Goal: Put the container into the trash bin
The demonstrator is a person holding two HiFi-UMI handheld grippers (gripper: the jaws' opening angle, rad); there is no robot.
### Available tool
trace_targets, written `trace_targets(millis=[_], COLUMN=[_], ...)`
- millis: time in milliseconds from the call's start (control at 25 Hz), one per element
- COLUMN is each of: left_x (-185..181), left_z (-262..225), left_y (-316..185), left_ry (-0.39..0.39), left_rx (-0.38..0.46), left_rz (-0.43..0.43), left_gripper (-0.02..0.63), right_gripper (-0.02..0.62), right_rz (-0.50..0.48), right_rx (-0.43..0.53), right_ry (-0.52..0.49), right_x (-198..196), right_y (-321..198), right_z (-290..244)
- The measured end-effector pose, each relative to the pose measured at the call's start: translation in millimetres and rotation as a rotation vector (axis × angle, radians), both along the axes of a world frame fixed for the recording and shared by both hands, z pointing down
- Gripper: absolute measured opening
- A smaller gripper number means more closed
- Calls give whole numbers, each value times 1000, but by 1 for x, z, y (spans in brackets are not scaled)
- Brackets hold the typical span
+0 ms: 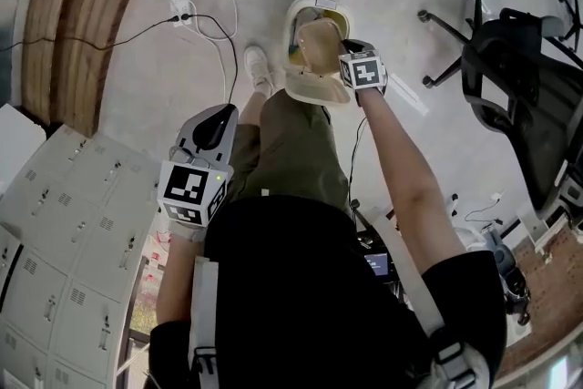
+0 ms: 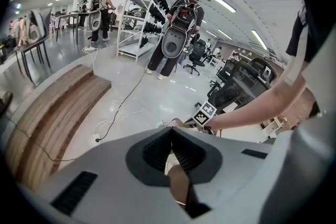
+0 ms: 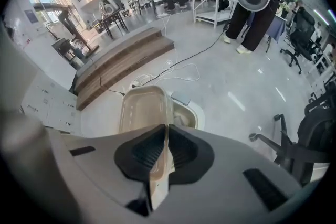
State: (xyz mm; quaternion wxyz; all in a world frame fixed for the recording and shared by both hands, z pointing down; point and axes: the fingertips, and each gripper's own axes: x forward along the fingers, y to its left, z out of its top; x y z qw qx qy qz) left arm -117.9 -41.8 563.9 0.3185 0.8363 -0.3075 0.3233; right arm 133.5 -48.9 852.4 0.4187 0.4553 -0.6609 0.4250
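The grey plastic left gripper [image 2: 172, 136] fills the lower frame, its black ribbed pads pressed together. A curved, stepped wooden platform [image 2: 50, 113] runs along the left. Just right of the platform, a white power strip [image 2: 96, 137] and loose cables lie on the pale floor. Beyond the platform stands a white shelving rack [image 2: 137, 23] with two people beside it. Well right of the platform, a bare forearm [image 2: 252, 109] ends at the right gripper's black-and-white marker cube [image 2: 205, 112].

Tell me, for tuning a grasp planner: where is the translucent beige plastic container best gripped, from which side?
By its thin rim wall, edge-on, one jaw inside the translucent beige plastic container, one outside, as the right gripper does; its body looks too wide to span.
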Motion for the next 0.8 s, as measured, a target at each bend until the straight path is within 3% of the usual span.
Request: trace_targets(millis=[360, 800], left_x=[-8, -21], left_z=[18, 37], left_y=[16, 35], left_ry=[-22, -45], left_rx=[-35, -72], left_rz=[-87, -121], left_gripper=[9, 9], right_gripper=[32, 32], right_rz=[-59, -80], right_rx=[-73, -96], right_ry=[65, 141], right_x=[1, 4], right_y=[4, -6], right_z=[47, 89])
